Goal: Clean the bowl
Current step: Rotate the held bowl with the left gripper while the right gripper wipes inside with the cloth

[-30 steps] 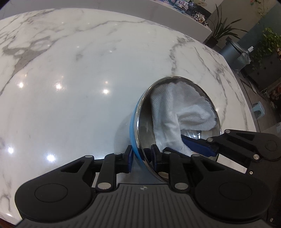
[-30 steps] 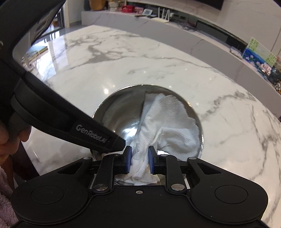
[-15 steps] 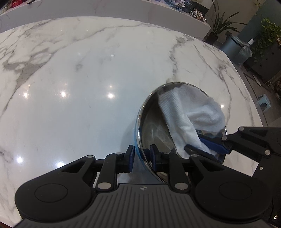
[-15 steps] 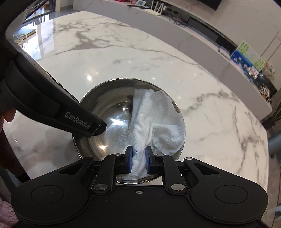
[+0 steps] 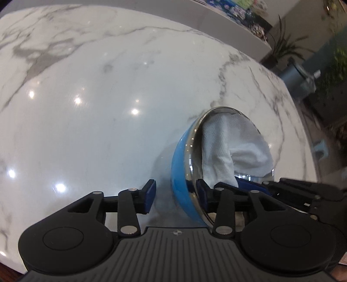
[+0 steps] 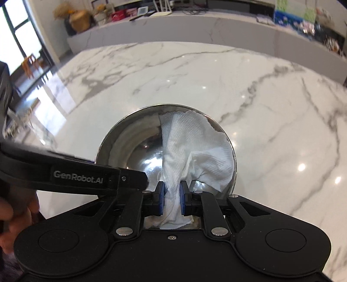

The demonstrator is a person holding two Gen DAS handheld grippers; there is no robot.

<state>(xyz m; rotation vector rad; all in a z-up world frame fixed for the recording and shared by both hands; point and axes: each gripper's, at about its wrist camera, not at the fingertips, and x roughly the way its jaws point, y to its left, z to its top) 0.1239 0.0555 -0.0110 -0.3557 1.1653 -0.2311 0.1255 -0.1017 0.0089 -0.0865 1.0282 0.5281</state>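
The right fingers (image 6: 171, 199) stay-free clench a bunched white paper towel (image 6: 195, 147) inside the steel, blue-sided round bowl (image 5: 184, 173) on the white marble bench (image 5: 97, 97). The left fingers (image 5: 175, 197) are opening, straddling its near rim without pressing. Best re-clamp the rim before wiping.

One text can be read: "GenRobot.AI" in pale grey letters on the black arm of the left gripper (image 6: 149, 180), which reaches in from the left edge of the right wrist view. A small star-like emblem sits on the ribbed grey body of that gripper in the left wrist view — it carries no letters. Colourful packages on the far counter (image 6: 216, 19) bear print too blurred to read.
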